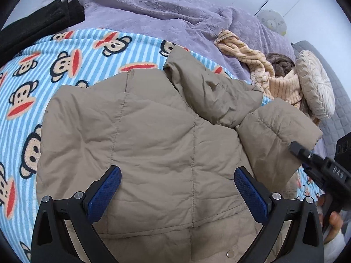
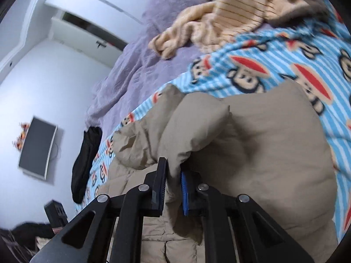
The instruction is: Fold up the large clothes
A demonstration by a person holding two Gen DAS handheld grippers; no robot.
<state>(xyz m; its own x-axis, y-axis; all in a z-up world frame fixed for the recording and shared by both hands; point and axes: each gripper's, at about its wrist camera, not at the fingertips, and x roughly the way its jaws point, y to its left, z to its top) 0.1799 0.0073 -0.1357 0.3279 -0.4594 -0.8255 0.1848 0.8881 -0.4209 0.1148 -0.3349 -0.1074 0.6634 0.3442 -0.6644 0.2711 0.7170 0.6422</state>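
Left tongs (image 1: 177, 188): apart, above tan jacket (image 1: 153, 144).
Right tongs (image 2: 173, 175): clamped on jacket sleeve (image 2: 188, 131).
Two o'clock: striped garment (image 1: 274, 81), cushion (image 1: 316, 83).
Ten o'clock: black garment (image 1: 39, 24).

I see a plain tan quilted jacket (image 1: 153, 135) filling the centre of the left wrist view. Under it lies a blanket (image 1: 72, 50) in light blue and white stripes, printed with monkey faces with red mouths. Along the top runs a lavender bedcover (image 1: 153, 15). At upper left is a black garment (image 1: 41, 22); at right, a cream knit (image 1: 252, 59) with thin brown stripes. My gripper pads (image 1: 105, 192) are blue.
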